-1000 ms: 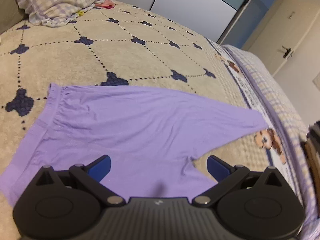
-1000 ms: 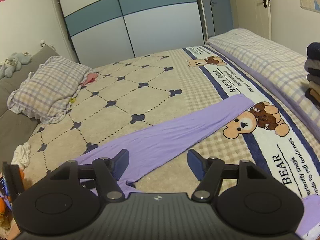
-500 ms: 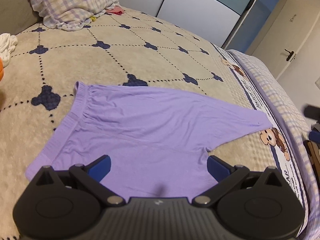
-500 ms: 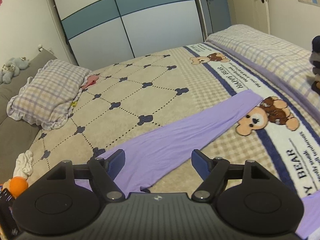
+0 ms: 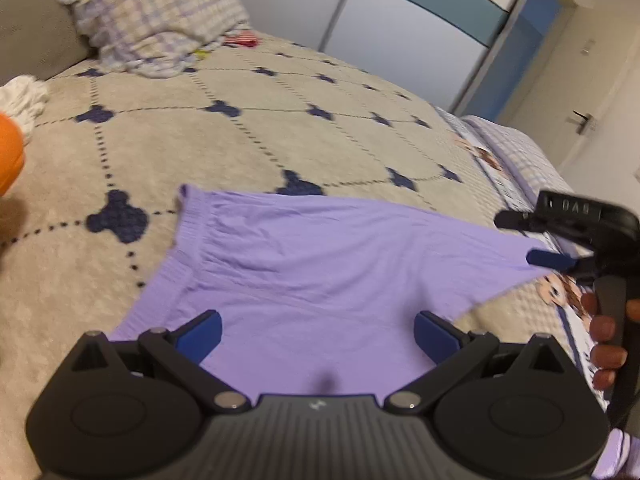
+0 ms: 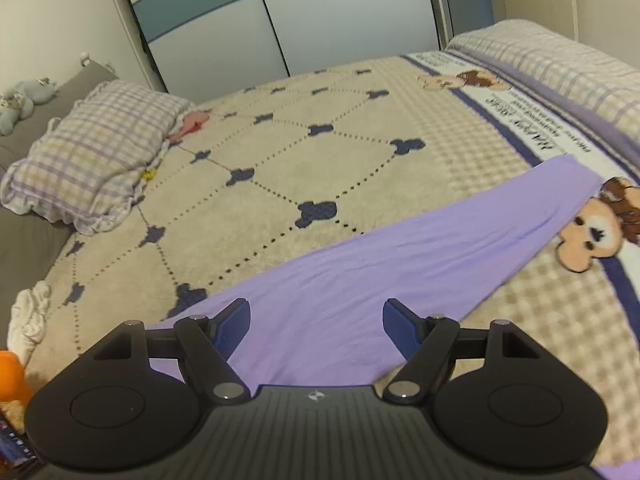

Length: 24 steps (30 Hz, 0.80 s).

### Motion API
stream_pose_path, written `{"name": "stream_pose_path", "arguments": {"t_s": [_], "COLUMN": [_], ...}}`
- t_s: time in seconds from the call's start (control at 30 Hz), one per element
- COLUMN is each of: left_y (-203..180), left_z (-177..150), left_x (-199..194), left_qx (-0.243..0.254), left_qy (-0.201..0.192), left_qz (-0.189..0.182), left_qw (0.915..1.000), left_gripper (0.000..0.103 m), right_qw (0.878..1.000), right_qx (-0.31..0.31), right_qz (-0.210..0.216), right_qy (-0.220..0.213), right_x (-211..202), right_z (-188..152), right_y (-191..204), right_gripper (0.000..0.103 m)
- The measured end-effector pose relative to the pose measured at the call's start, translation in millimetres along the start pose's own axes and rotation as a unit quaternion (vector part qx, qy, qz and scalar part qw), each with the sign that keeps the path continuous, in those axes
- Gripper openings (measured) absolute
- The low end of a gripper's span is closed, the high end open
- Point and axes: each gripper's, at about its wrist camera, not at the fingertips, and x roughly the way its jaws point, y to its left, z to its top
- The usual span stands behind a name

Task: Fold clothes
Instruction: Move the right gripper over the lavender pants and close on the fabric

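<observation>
- Purple trousers [image 5: 320, 280] spread flat on the bed [image 5: 280, 136], waistband toward the pillow [image 5: 152, 12], one leg [image 6: 420, 248] stretching away to the bear print [image 6: 596, 232] on the blanket.
- Left claw [image 5: 318, 334] spread wide, holding nothing, poised over the seat of the trousers near the crotch.
- Right claw [image 6: 316, 328] likewise wide and empty, over the upper part of the leg.
- In the left wrist view, right claw [image 5: 560, 256] seen from the side near the leg's far end, gripped by a hand [image 5: 604, 340] on its handle; contact with the cloth impossible to tell there.
- Second trouser leg mostly hidden under the left claw's body; a purple scrap visible at the bottom right corner.
- White cloth [image 6: 30, 316] and an orange object [image 6: 12, 376] at the bed's edge, well apart from the trousers.
- Pink item [image 6: 192, 122] just beside the pillow; wardrobe [image 6: 320, 12] behind the bed.
</observation>
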Motion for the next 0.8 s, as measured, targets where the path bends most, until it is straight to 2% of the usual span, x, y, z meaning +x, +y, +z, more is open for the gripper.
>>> {"name": "stream_pose_path", "arguments": {"t_s": [0.17, 0.3, 0.4, 0.53, 0.73, 0.8], "left_y": [0.0, -6.6, -8.0, -5.4, 3.5, 6.5], "left_z": [12.4, 20.8, 25.6, 28.3, 30.9, 31.8], "left_x": [12.4, 24.1, 28.5, 30.9, 35.3, 36.7], "left_qx": [-0.024, -0.019, -0.024, -0.038, -0.057, -0.063], "left_qy": [-0.008, -0.022, -0.019, -0.011, -0.002, 0.001], "left_qz": [-0.013, 0.01, 0.012, 0.008, 0.014, 0.016], "left_qw": [0.9996, 0.9995, 0.9995, 0.9992, 0.9983, 0.9979], "left_gripper": [0.103, 0.103, 0.103, 0.103, 0.103, 0.103], "right_qw": [1.0, 0.999, 0.999, 0.999, 0.99, 0.986], "right_qx": [0.009, 0.004, 0.003, -0.028, -0.122, -0.136], "right_qz": [0.014, 0.008, 0.03, 0.03, 0.071, 0.088], "right_qy": [0.014, 0.05, 0.037, 0.03, 0.03, 0.037], "right_x": [33.2, 52.1, 49.2, 47.0, 49.0, 52.1], "right_z": [-10.9, -14.4, -9.5, -10.4, -1.2, 1.8], "right_y": [-7.7, -10.5, -10.1, -7.5, 2.8, 6.0], "right_gripper": [0.076, 0.076, 0.076, 0.076, 0.076, 0.076]}}
